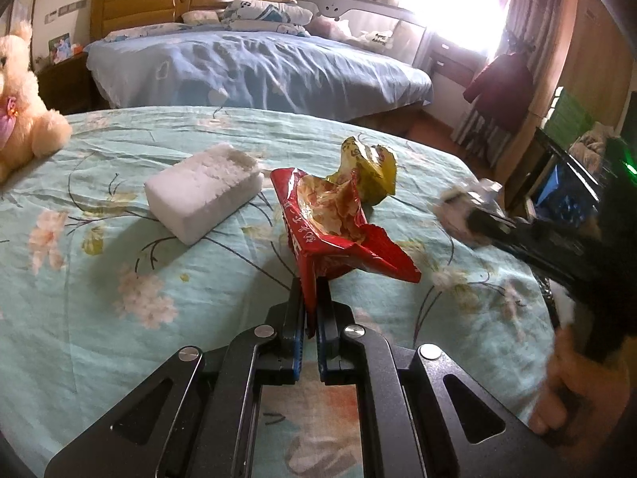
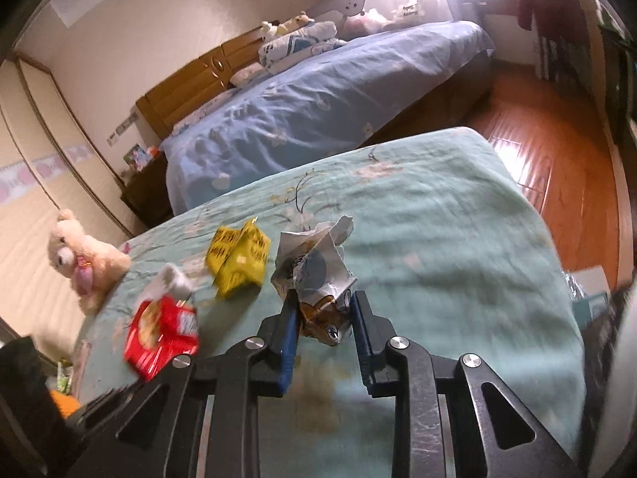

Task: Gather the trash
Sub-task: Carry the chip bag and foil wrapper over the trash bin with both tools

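My left gripper point(image 1: 312, 298) is shut on the lower edge of a torn red snack wrapper point(image 1: 338, 231), which stands up from the green floral bedsheet point(image 1: 119, 239). A crumpled yellow wrapper point(image 1: 370, 167) lies just behind it, and a white foam block point(image 1: 203, 191) lies to its left. In the right wrist view my right gripper point(image 2: 324, 298) is shut on a crumpled white and grey paper wrapper point(image 2: 318, 263), its pads touching both sides. That gripper point(image 1: 473, 215) shows blurred at the right of the left wrist view. The red wrapper point(image 2: 163, 330) and yellow wrapper point(image 2: 239, 259) lie to its left.
A cream plush bear point(image 1: 24, 91) point(image 2: 79, 255) sits at the bed's left edge. A second bed with a blue cover point(image 1: 247, 67) stands beyond. Wooden floor point(image 2: 557, 139) lies past the right edge. A person's hand point(image 1: 577, 390) grips the right tool.
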Action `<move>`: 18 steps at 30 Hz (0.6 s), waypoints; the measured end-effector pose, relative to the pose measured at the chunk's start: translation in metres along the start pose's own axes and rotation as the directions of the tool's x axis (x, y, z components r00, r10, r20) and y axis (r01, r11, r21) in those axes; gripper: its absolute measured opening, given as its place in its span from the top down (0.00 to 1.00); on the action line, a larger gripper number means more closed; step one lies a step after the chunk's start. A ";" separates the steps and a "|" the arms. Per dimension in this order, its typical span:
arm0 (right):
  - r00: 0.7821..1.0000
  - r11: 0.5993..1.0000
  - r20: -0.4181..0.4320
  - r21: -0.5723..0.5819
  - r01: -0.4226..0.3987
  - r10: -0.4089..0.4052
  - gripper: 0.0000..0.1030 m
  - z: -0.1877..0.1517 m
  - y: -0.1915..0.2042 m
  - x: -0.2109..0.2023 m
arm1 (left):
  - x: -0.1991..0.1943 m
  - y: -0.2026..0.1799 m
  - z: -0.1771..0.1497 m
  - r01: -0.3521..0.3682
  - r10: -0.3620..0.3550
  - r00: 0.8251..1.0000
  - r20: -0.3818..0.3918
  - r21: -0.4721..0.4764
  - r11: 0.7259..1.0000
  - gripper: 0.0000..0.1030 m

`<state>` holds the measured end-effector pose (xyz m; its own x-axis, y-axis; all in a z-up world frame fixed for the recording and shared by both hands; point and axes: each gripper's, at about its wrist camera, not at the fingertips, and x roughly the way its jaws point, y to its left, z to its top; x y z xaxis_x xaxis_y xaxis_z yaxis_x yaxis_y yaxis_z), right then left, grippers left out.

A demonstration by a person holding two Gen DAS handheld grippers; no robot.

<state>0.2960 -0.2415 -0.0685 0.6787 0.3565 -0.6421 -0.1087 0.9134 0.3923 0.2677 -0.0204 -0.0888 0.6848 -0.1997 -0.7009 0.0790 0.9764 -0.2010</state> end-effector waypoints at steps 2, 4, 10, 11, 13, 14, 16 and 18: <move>1.000 1.000 0.012 0.003 -0.001 0.001 0.75 -0.010 -0.002 -0.016 | -0.006 -0.002 -0.005 0.010 -0.010 1.000 -0.002 -0.002 1.000 0.96; 1.000 1.000 0.027 0.009 -0.006 0.005 0.75 -0.022 -0.005 -0.035 | -0.011 -0.004 -0.011 0.022 -0.023 1.000 -0.007 -0.014 1.000 0.96; 0.998 0.999 0.060 0.032 -0.001 -0.001 0.75 -0.051 -0.013 -0.078 | -0.032 -0.024 -0.033 0.054 -0.054 0.998 -0.030 -0.004 0.999 0.96; 0.998 0.999 0.064 0.035 0.000 -0.002 0.75 -0.055 -0.015 -0.084 | -0.036 -0.029 -0.036 0.060 -0.060 0.998 -0.031 0.002 0.998 0.96; 0.997 0.999 0.073 0.047 0.004 -0.007 0.75 -0.063 -0.019 -0.095 | -0.042 -0.039 -0.040 0.078 -0.078 0.996 -0.035 0.019 0.997 0.96; 0.997 0.999 0.076 0.051 0.006 -0.010 0.75 -0.066 -0.021 -0.100 | -0.045 -0.044 -0.043 0.089 -0.088 0.996 -0.033 0.027 0.996 0.96; 0.997 0.998 0.078 0.063 0.012 -0.016 0.75 -0.072 -0.026 -0.108 | -0.049 -0.053 -0.045 0.109 -0.107 0.994 -0.033 0.041 0.993 0.96; 0.997 0.997 0.078 0.071 0.018 -0.023 0.75 -0.075 -0.030 -0.115 | -0.050 -0.062 -0.047 0.129 -0.127 0.991 -0.039 0.053 0.990 0.96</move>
<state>0.1664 -0.2953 -0.0562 0.7354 0.3186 -0.5980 -0.0444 0.9033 0.4267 0.1947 -0.0748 -0.0732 0.6403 -0.3254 -0.6958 0.2054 0.9454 -0.2531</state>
